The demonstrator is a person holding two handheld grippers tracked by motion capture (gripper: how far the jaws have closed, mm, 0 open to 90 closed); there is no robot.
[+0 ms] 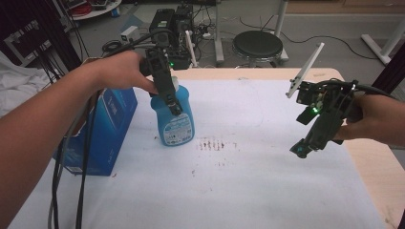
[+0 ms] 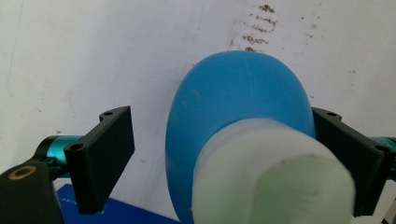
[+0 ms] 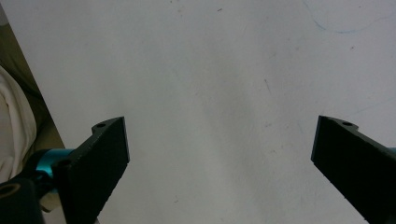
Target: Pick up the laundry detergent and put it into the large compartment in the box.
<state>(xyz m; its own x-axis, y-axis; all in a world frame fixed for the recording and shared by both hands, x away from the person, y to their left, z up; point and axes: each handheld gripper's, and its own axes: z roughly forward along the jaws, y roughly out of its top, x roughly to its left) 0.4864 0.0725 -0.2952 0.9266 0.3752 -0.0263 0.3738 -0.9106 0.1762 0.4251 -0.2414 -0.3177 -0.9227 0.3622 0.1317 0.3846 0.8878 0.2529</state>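
Observation:
A blue bottle (image 1: 174, 119) with a white cap and a printed label stands upright on the white cloth (image 1: 248, 191), left of the middle. My left gripper (image 1: 174, 107) reaches down over it from above. In the left gripper view the bottle (image 2: 238, 102) sits between the jaws of that gripper (image 2: 222, 121): the right jaw lies against its shoulder, while the left jaw stands off with a clear gap. My right gripper (image 1: 301, 150) hovers at the right side of the table, tilted down. Its jaws (image 3: 219, 135) are wide apart over bare cloth, holding nothing.
A blue carton (image 1: 107, 129) stands just left of the bottle. Brown stains (image 1: 215, 144) mark the cloth right of the bottle. The wooden table edge (image 1: 377, 162) shows at the right. A black stool (image 1: 258, 45) and cables lie beyond the far edge.

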